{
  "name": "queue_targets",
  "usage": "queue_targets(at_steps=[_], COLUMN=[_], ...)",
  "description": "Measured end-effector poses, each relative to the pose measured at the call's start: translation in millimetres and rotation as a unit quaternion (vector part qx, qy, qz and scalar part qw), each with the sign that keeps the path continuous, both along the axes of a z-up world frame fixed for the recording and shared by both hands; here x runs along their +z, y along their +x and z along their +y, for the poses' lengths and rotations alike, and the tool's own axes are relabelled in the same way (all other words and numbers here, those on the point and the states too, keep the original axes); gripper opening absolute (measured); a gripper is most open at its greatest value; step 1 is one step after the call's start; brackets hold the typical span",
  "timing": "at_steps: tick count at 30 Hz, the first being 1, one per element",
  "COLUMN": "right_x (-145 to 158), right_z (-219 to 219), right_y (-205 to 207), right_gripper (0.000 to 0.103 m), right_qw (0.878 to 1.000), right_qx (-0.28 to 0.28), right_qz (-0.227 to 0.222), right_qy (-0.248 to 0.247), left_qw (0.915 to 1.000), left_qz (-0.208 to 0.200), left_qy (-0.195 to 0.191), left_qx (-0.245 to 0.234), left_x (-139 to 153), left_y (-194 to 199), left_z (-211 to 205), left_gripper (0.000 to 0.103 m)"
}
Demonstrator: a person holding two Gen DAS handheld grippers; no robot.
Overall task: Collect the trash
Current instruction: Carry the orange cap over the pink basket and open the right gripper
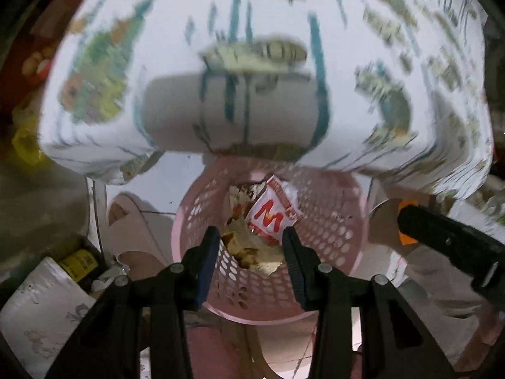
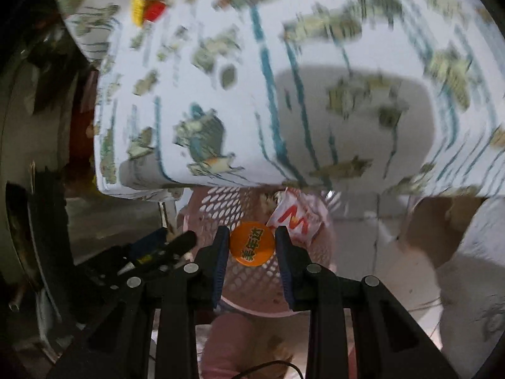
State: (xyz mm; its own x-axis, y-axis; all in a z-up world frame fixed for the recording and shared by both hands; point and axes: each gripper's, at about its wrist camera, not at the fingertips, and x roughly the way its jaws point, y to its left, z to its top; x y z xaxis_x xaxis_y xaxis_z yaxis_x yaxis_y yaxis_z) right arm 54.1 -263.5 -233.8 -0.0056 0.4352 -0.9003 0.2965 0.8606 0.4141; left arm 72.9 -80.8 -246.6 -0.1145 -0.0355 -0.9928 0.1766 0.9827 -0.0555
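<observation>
Drop step: your right gripper [image 2: 252,244] pinches the orange cap [image 2: 252,243] over the pink basket [image 1: 331,230] below the desk [image 1: 132,15] edge, left gripper [image 1: 251,246] spread, nothing visible between its fingers; next, release the cap inside the rim.

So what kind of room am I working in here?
Probably a lived-in home, maybe a dining corner: a table under a printed cloth, a pink mesh trash basket on the floor beside it, and a paper roll nearby.
</observation>
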Motion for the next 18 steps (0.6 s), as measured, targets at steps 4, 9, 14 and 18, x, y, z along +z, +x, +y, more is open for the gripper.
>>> queue_targets(at_steps=[4,9,14,18], right_x=[-17,-32,-43,-37], right_z=[5,5,0,-9], right_y=[-4,-9,-12,-11], right_gripper=[0.031,0.031,0.049,0.049], right_qw=[1.0,0.999,0.999,0.998], right_qx=[0.005,0.001,-0.018,-0.033], right_qz=[0.01,0.03,0.046,0.043], right_qy=[-0.012,-0.024,-0.01,-0.011], left_qw=[0.9996,0.9988,0.9988,0.9991], left_qz=[0.027,0.038,0.026,0.026], left_qy=[0.01,0.032,0.04,0.033], left_qx=[-0.002,-0.004,-0.009,-0.003], left_x=[-22,-33,-25,-16], left_y=[-8,-8,-8,-6], left_z=[-2,2,5,7], left_gripper=[0.039,0.068,0.085,0.085])
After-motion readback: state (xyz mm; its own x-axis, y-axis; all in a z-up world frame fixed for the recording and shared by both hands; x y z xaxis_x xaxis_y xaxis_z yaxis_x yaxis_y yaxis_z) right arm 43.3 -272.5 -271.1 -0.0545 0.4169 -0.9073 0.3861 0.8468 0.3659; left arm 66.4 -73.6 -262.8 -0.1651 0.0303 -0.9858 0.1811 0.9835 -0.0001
